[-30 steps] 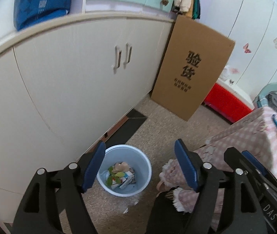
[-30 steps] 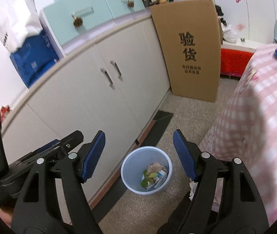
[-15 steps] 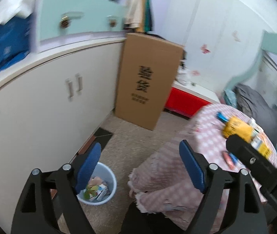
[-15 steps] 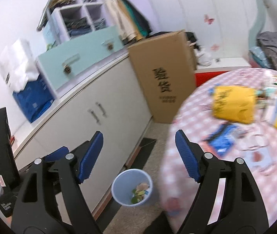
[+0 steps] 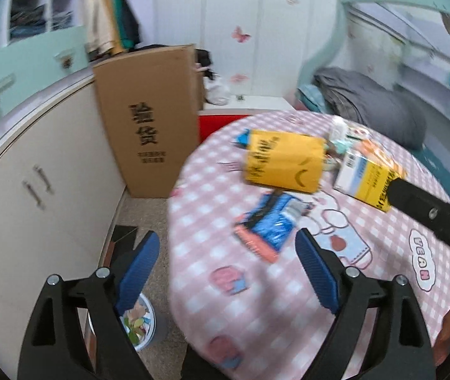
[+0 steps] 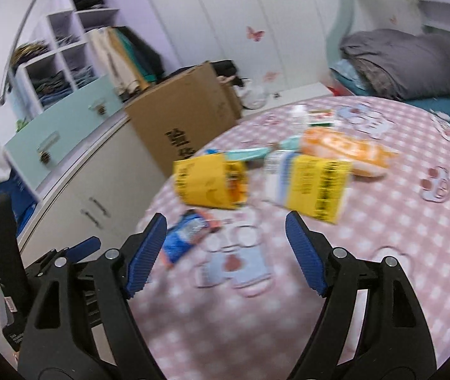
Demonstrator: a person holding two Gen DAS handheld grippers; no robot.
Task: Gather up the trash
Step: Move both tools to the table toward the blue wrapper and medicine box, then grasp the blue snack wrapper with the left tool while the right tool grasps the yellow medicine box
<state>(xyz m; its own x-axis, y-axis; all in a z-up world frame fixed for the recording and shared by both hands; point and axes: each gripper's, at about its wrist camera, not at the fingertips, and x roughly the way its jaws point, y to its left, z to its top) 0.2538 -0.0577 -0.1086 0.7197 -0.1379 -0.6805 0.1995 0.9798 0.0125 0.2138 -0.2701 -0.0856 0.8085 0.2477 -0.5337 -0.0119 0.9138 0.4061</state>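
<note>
Both grippers, left and right, jaws spread, left's just widened, nothing between, above littered bench.

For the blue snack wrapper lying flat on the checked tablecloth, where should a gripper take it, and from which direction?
The blue snack wrapper lies flat and crumpled on the tablecloth, clear of the yellow box. It is probably best taken from above, the open left gripper tilted down and closing across the narrow width near its orange end, where the crinkled film should bunch between the fingers. A level approach would likely slide it.
</note>
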